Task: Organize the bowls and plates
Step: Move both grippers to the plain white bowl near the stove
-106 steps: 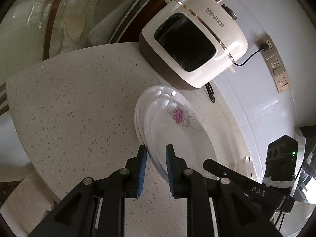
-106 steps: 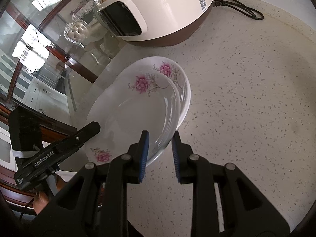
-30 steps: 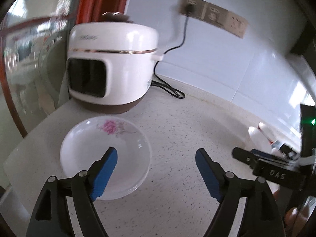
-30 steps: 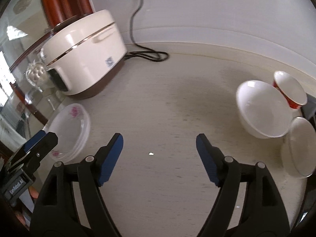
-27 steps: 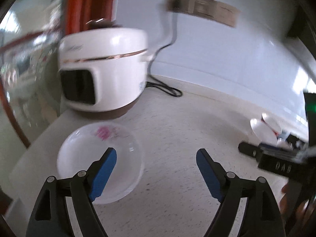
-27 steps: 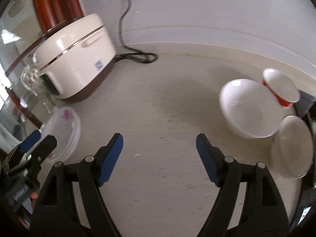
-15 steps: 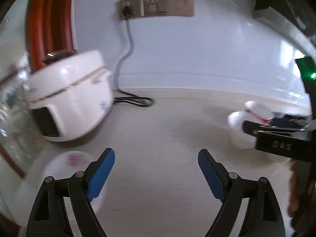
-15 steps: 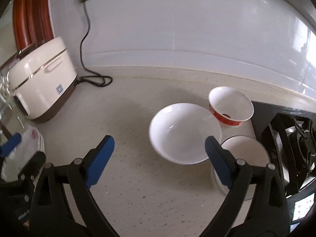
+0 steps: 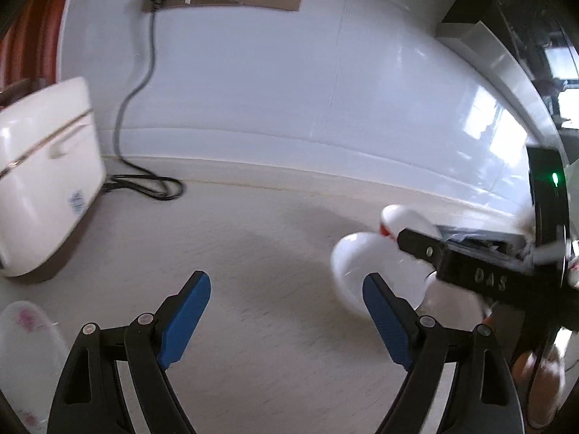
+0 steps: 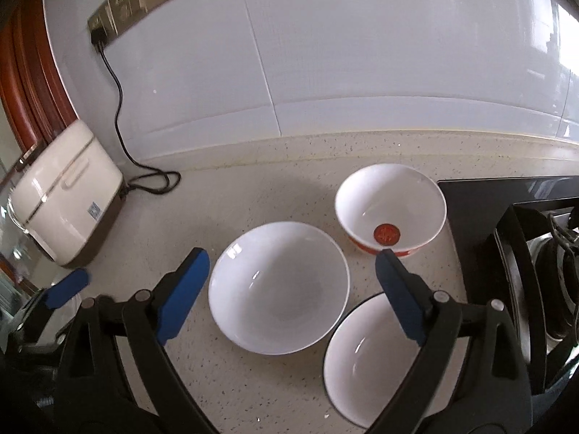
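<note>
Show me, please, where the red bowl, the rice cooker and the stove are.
red bowl [image 10: 391, 206]: right wrist view, inner wall.
rice cooker [image 10: 68, 199]: right wrist view, lid top.
stove [image 10: 481, 199]: right wrist view, black glass surface.

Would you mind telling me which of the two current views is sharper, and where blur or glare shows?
Right wrist view: sharp; the three bowls, e.g. the plain white bowl, show small highlights, and the wall tile glares at upper right. Left wrist view: motion-blurred throughout; the rice cooker and the flowered plate are smeared, with window glare on the tile at right. Both show fisheye bending.
</note>
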Motion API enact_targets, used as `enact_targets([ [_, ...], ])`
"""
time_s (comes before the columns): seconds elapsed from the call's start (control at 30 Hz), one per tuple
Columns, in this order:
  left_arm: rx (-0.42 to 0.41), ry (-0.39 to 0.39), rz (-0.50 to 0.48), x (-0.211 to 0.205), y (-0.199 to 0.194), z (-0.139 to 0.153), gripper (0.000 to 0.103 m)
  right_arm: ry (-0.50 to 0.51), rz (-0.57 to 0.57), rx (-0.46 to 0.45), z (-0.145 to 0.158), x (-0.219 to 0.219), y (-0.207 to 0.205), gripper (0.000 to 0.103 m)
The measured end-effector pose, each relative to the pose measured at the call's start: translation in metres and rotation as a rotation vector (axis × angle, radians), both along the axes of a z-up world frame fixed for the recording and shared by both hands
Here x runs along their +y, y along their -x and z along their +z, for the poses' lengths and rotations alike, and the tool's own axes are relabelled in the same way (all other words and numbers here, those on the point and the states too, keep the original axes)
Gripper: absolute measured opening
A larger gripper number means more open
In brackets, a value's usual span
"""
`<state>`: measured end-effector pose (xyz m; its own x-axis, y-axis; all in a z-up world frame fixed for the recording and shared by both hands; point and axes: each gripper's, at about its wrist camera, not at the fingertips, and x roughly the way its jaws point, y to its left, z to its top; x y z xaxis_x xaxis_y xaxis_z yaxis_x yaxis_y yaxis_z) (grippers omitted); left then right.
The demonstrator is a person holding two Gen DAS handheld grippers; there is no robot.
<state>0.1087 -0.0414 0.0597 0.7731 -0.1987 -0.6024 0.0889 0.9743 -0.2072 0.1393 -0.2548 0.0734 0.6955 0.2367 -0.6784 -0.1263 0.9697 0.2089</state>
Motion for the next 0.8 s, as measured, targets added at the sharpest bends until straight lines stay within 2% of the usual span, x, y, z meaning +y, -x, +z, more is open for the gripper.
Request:
enact_targets([
  [0.07,0.001,0.052,-0.034,-0.003,-0.01,0.002,0.087,-0.062,0.009,0.004,-0.002,-0.011,0.001,0.094],
  [0.17,0.002,0.076,-0.051,-0.009,-0.025,0.003,0.087,-0.139,-0.002,0.032,-0.011,-0.029,-0.003,0.094],
  [0.47,0.072,0.227,-0.142,-0.02,-0.063,-0.024,0.087,-0.227,0.032,0.061,-0.017,-0.042,-0.009,0.094],
  [0.6,0.107,0.303,-0.178,-0.017,-0.067,-0.037,0.078,-0.235,0.048,0.071,-0.02,-0.041,-0.011,0.093],
  [0.67,0.119,0.305,-0.172,-0.017,-0.07,-0.039,0.075,-0.237,0.067,0.07,-0.02,-0.038,-0.011,0.087],
  [0.73,0.139,0.304,-0.17,-0.017,-0.071,-0.044,0.066,-0.232,0.074,0.08,-0.023,-0.035,-0.012,0.085],
  [0.8,0.172,0.333,-0.181,-0.016,-0.073,-0.05,0.06,-0.226,0.081,0.095,-0.026,-0.034,-0.014,0.078],
])
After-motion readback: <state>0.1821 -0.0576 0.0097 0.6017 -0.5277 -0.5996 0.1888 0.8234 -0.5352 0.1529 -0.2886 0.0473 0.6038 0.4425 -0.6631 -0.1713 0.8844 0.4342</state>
